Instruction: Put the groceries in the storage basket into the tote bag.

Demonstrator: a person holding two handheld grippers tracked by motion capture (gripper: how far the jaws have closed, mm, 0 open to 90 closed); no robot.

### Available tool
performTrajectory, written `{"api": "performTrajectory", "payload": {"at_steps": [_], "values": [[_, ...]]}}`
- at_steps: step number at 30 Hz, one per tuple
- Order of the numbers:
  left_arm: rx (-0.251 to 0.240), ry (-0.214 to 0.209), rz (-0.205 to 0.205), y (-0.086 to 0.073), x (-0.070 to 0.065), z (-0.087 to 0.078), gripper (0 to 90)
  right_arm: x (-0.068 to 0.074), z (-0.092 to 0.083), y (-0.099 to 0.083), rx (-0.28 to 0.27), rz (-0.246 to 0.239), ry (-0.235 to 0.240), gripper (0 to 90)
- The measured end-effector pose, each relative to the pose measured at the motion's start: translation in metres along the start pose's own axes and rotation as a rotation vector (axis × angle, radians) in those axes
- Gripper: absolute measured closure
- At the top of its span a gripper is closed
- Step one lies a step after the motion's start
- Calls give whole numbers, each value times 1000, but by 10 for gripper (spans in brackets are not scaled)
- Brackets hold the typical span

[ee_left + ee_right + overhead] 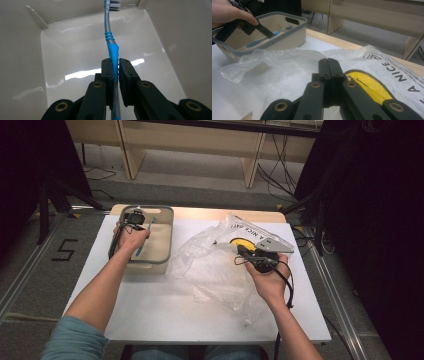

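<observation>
The left gripper [114, 65] has its 2 jaws pressed in on a toothbrush [112, 47], with hardly any gap left on either side of the handle. The pads bite on the blue part of the handle, roughly halfway along its length. Beyond the fingertips the handle runs on as blue ribbed grip, then grey neck, and ends in the bristle head at the far end, well past the tips. Behind the pads the grey tail of the handle passes back between the jaws toward the hand.

Under and around those fingers sits a beige bin [75, 50] with a glossy floor — the toothbrush hangs over that floor, its head near the far wall. In the right gripper view the toothbrush [265, 37] lies slanted within the bin [287, 32], held by the left gripper [268, 33] at mid-handle, the head higher than the tail. From the high view the left gripper [134, 220] is over the bin [165, 240], the toothbrush [145, 237] slanting down beside the hand.

The right gripper [329, 66] has its 2 jaws fully together. No gap shows between the pads, and whether any film is pinched there I cannot tell. Just past and below its tips spreads a clear plastic bag [287, 67] with a yellow print and black lettering — crumpled on the white table [150, 310]. The right gripper [248, 254] rests over that bag [215, 265].
</observation>
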State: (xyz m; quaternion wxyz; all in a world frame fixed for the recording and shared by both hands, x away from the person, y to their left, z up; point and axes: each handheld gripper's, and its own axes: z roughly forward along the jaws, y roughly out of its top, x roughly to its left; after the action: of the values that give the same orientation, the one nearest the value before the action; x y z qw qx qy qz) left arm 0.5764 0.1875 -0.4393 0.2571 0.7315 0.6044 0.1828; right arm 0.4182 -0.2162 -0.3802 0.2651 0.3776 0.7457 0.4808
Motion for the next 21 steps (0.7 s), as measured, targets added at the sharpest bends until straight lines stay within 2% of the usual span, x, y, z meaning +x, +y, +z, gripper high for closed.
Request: {"api": "performTrajectory", "payload": {"at_steps": [21], "values": [[-99, -15, -12, 3, -1, -22, 823, 0, 0, 0, 1, 1, -1, 900]]}}
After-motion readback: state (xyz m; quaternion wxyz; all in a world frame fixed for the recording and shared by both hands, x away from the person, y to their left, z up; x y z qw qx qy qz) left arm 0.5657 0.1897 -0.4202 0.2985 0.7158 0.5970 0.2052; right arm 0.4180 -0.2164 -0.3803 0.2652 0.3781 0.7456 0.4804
